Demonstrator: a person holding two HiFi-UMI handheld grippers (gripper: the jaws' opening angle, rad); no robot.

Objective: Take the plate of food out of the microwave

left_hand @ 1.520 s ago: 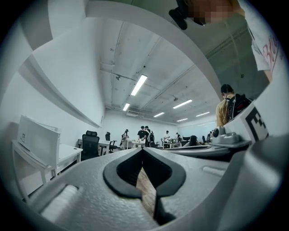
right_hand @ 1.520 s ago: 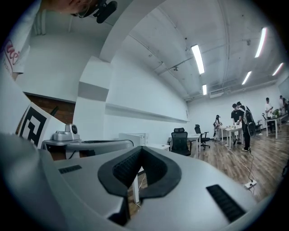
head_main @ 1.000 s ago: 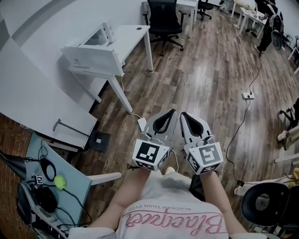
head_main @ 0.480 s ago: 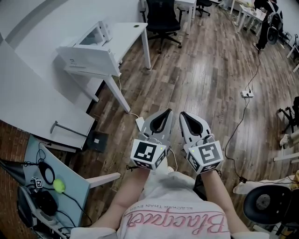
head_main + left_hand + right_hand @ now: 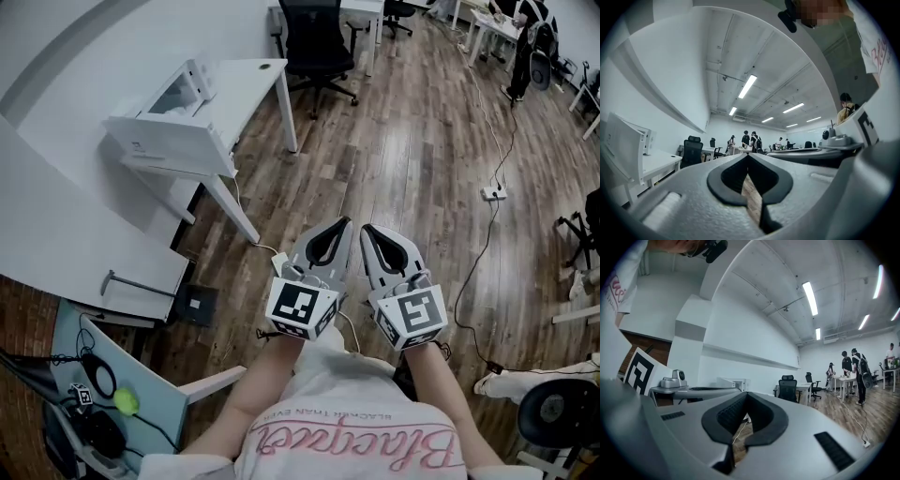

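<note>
Since a moment ago our head has turned a bit, so the desk and the microwave have slid up and to the left in the head view. The green ball has slid down toward the bottom corner. Both grippers have stayed where they were, in front of our belly.

At the far left, the green ball lies on a small grey table, next to some black wires. Further up, the white microwave sits on the near end of the white desk, close to its left edge. Its door looks swung open, but we can't be sure from here. The plate of food must be inside it. We can't see the plate, so we can't tell which way it points or how it lies. The microwave's long side seems to run along the desk's long edge.

Next comes the left gripper. Its two fingers are pressed together with nothing between them. Just beside it, the right gripper is the same, with fingers pressed tight and nothing held. Both point forward, away from us, over the wooden floor. We think they are held low and close because we are only walking up. The microwave is well apart from them, so there is nothing to grab yet.

At the right, a white power strip lies on the floor.
</note>
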